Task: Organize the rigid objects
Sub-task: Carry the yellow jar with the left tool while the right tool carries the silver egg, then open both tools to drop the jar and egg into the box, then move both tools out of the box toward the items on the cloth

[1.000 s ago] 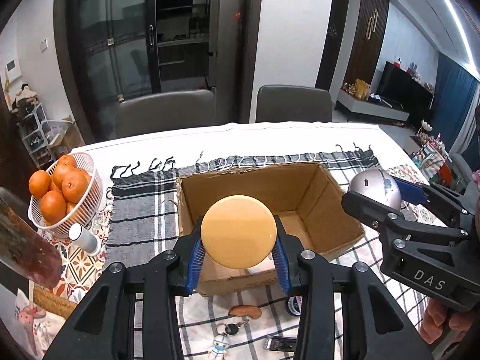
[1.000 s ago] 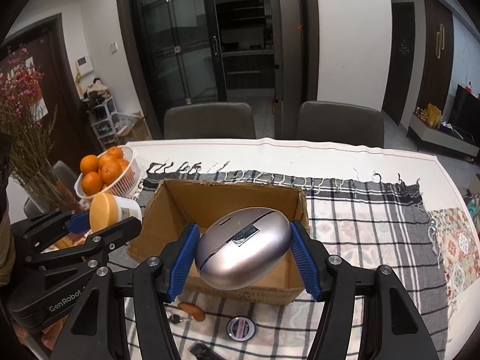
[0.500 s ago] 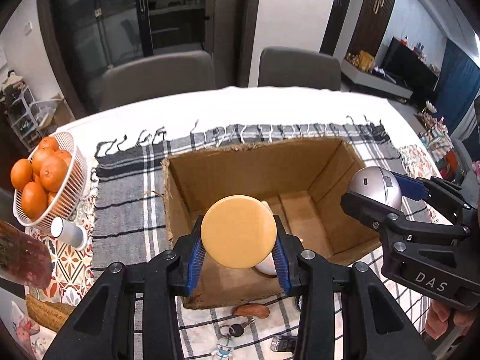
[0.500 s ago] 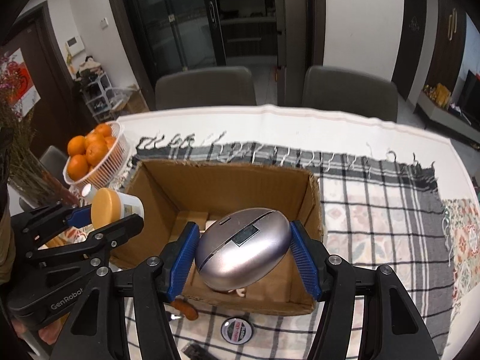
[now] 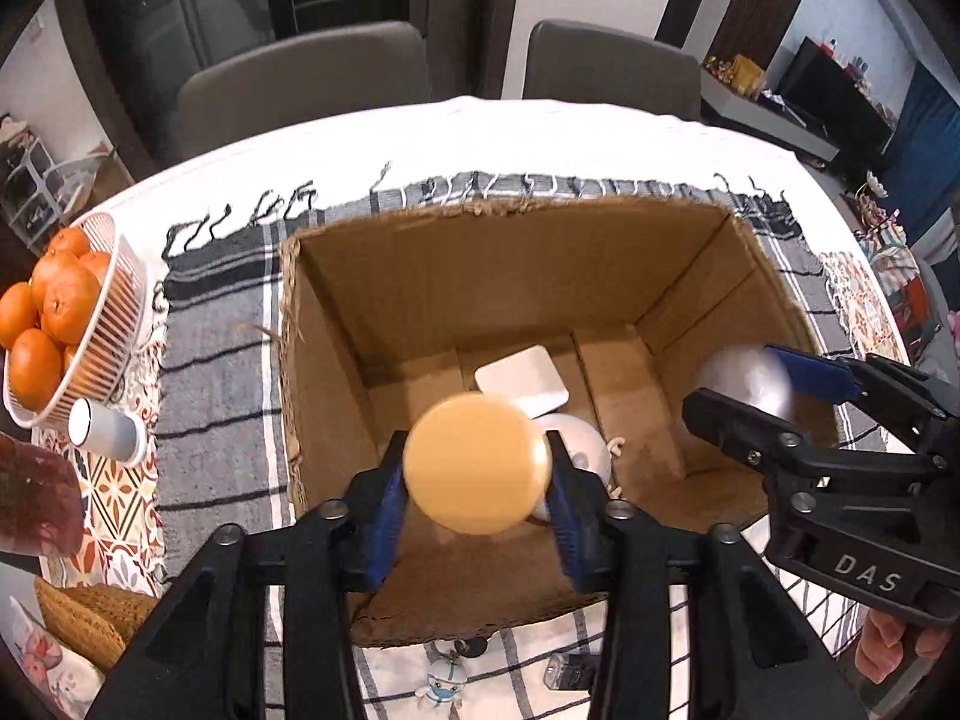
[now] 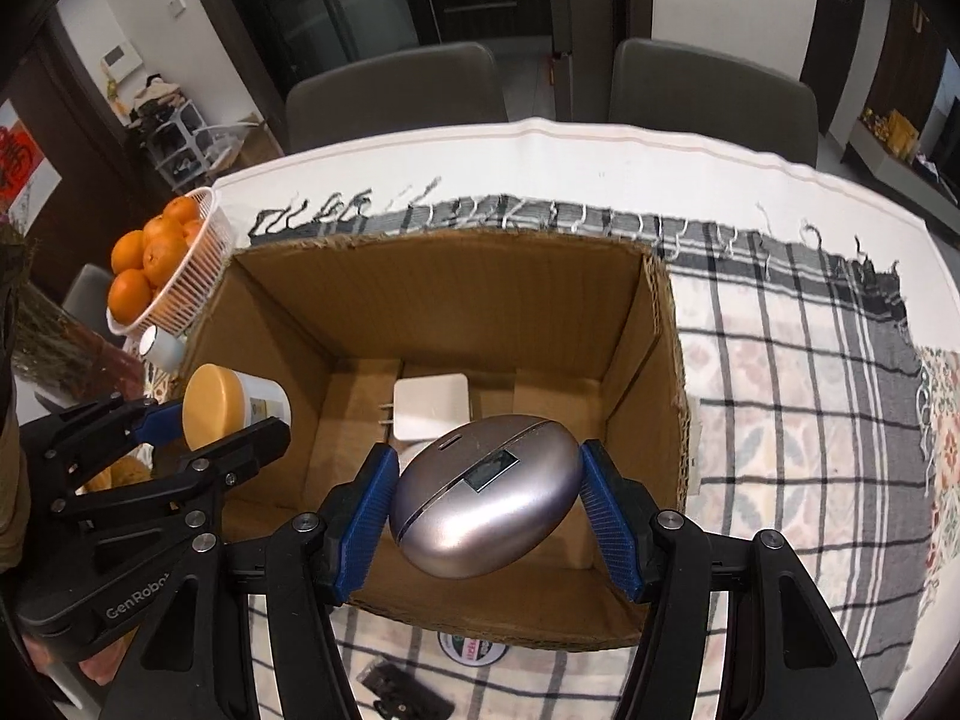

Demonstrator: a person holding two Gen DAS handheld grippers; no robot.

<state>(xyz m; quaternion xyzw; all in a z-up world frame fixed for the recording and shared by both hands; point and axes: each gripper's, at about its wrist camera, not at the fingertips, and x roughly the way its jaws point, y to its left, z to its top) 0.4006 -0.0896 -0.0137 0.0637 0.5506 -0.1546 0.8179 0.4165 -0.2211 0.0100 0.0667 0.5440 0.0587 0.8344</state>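
**Two items over the box, release under way on the left**

Open cardboard box on the checked cloth in the middle of the desk. Already on the box floor: a white plug adapter, plus a white rounded item, partly hidden, identity unclear.

Left claw tilted steeply down over the near-left part of the box, around a white jar with a yellow lid. Jaws opening at this moment; jar between the blue pads, a sliver of gap showing on the right side, so read as let go or nearly so. Jar slightly blurred, not yet on the box floor.

Right claw also angled down over the near part of the box, clamped at about mid-width on a silver egg-shaped case, both pads pressed against its ends. Case clear of the floor, above the adapter's near edge.

Left outside, near edge of the desk in front of the box: a small figure keychain, a round tin, a dark flat object, too small to identify.

Off to the left: basket of oranges and a small white bottle; probably not part of the sort.

Judgement: roughly midway. Two pieces boxed, two about to go in, about three small ones left to collect.
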